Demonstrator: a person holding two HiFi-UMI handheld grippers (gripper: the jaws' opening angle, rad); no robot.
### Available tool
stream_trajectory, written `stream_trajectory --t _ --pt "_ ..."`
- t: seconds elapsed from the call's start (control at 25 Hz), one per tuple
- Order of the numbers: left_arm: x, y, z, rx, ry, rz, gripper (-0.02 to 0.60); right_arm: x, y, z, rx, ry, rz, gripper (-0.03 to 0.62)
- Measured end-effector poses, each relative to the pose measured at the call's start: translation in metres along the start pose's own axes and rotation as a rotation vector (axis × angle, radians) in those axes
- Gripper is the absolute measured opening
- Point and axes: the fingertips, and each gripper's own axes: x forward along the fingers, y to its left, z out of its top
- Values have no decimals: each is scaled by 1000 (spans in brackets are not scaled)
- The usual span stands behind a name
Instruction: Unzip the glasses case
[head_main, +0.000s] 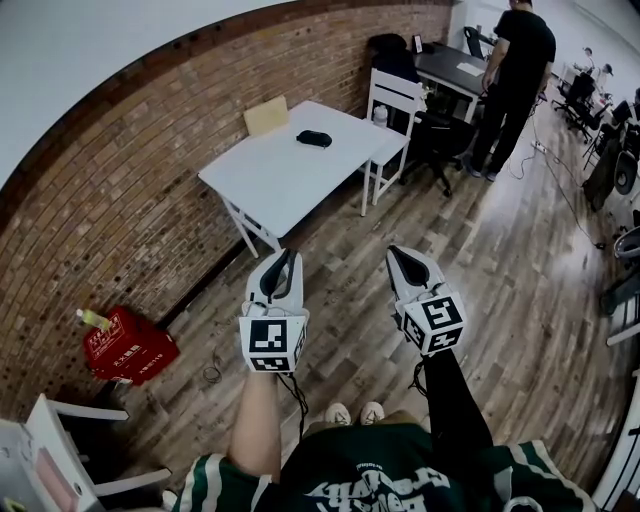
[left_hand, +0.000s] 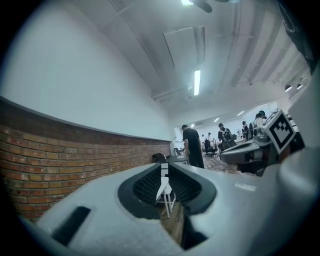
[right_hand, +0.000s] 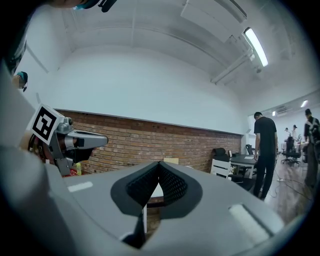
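Note:
The glasses case (head_main: 314, 138) is a small black oval lying on a white table (head_main: 270, 180) by the brick wall, far ahead of me. I hold both grippers level at waist height, well short of the table, and neither touches anything. In the left gripper (head_main: 287, 256) (left_hand: 164, 170) the dark ribbed pads (left_hand: 147, 182) stand a narrow slit apart, with nothing between them. The right gripper (head_main: 397, 252) (right_hand: 159, 165) has its pads (right_hand: 172, 185) meeting at the tip, shut on nothing. Each gripper's marker cube shows in the other's view.
A white chair (head_main: 392, 95) stands at the table's far end, and a tan panel (head_main: 266, 116) at its wall side. A person in black (head_main: 515, 70) stands at a dark desk (head_main: 455, 68). A red box (head_main: 130, 345) sits on the floor at left.

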Motion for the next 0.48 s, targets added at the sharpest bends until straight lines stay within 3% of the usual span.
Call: stream_trajectory --t 0.12,0.16,0.24,0.48 --pt "2 -2 -2 1 -1 -47 114 2 -1 -1 11 -18 -24 15" --pt "3 -2 -2 -1 -4 -58 128 3 -1 -3 15 -23 -28 60" --pt "5 2 -4 -12 -10 -62 135 6 -1 -6 21 -19 -29 120" --pt "25 10 -10 -42 -17 -58 135 22 -17 -15 24 -16 -37 152"
